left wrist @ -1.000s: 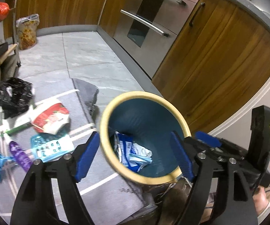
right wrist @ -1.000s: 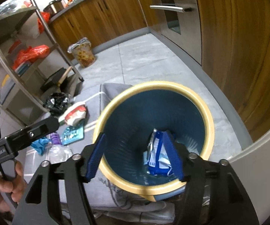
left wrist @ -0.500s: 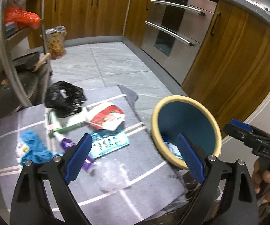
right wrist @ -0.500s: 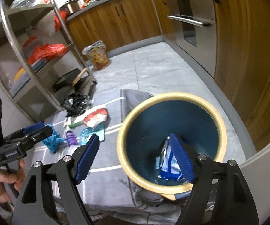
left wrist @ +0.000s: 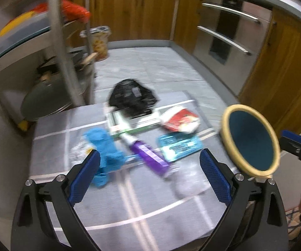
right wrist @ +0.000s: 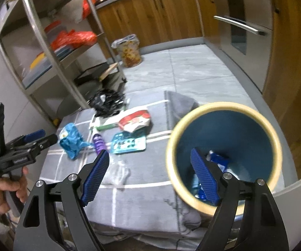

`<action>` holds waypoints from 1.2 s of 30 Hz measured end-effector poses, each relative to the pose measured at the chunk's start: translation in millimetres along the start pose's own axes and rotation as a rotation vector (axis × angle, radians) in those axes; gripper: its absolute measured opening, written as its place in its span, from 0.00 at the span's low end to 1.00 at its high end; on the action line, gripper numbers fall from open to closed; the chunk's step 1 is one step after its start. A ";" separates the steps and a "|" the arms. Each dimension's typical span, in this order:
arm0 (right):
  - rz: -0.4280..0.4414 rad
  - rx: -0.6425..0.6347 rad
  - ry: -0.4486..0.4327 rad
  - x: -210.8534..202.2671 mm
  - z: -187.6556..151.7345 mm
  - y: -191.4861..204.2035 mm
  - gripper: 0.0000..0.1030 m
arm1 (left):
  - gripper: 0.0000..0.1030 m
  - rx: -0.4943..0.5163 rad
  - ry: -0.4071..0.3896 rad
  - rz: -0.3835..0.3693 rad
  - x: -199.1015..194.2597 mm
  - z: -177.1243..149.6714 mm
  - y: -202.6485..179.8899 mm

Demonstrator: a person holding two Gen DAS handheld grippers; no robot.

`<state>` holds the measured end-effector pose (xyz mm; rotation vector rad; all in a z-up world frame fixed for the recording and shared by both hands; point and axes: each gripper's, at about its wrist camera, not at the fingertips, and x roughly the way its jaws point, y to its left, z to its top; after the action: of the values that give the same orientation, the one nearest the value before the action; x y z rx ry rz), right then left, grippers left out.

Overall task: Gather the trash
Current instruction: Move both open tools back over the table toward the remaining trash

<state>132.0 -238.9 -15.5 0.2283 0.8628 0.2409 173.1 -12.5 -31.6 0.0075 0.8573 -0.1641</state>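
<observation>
Grey striped mat [left wrist: 142, 205] on tiled floor [left wrist: 150, 67]; wooden cabinets [left wrist: 129, 14] behind.

I swung my left hand-held gripper [left wrist: 148, 175] off the bin [left wrist: 232, 142] and over the litter on the mat [left wrist: 129, 205], jaws just opening wider, empty. My right hand-held gripper [right wrist: 150, 177] also opened, drifting off the bin's middle.

The left tongs [left wrist: 148, 175] hung over the mat [left wrist: 112, 207], jaws wide, nothing between them. Ahead of them lay the tube [left wrist: 148, 156], with the glove [left wrist: 106, 152] to its left and the packet [left wrist: 179, 145] to its right. Farther ahead lay the box [left wrist: 133, 123], the pouch [left wrist: 179, 120] and the bag [left wrist: 132, 96]. The bin [left wrist: 252, 144] stood to their right. The right tongs [right wrist: 150, 177] straddled the bin's near rim, wrappers [right wrist: 218, 161] inside it.
</observation>
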 end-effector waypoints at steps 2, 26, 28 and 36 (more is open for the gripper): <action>0.010 -0.016 0.012 5.6 -0.8 8.7 0.80 | 0.92 -0.025 0.013 0.049 3.5 -5.7 19.7; 0.064 -0.098 0.201 83.7 -28.4 70.4 0.80 | 0.94 -0.149 0.163 0.106 72.1 -22.7 94.4; 0.064 -0.102 0.214 89.6 -30.4 72.6 0.80 | 0.94 -0.140 0.169 0.100 77.6 -21.8 91.9; 0.054 -0.128 0.252 117.0 -34.4 89.2 0.80 | 0.94 -0.123 0.177 0.101 94.9 -18.9 87.3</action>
<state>168.4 -115.8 -95.0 0.1027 1.0877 0.3795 232.7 61.7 -120.7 -0.0499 1.0406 -0.0157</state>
